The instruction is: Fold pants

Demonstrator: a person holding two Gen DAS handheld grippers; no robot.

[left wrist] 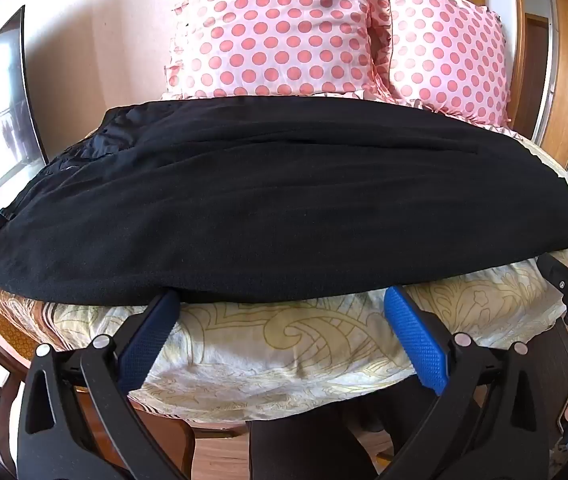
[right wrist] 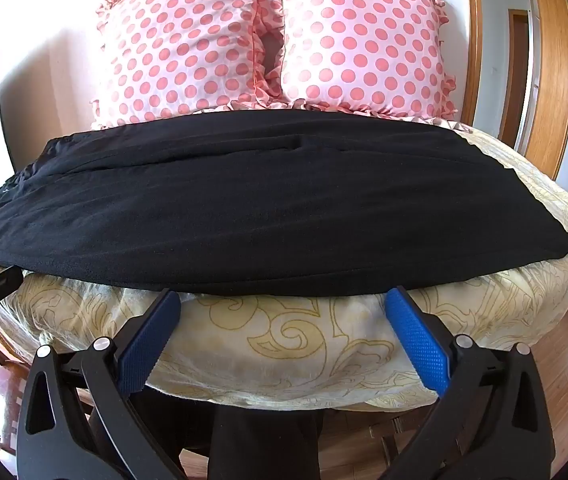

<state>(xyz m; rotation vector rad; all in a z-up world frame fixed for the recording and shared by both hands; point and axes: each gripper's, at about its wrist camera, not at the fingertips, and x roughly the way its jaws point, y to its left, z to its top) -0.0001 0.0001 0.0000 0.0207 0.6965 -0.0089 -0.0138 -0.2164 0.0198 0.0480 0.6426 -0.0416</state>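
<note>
- Black pants (left wrist: 268,196) lie flat across the middle of the frame, on a cream patterned bedspread (left wrist: 284,344).
- Left gripper (left wrist: 284,300) and right gripper (right wrist: 284,300) sit at the bottom centre, both spread wide, gripping nothing, tips right at the near hem.
- Two pink polka-dot pillows (right wrist: 188,48) up top.

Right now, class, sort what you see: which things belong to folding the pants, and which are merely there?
Belongs to the job:
black pants
left hand-held gripper, open
right hand-held gripper, open

Merely there:
two polka-dot pillows
patterned bedcover
dark screen
</note>
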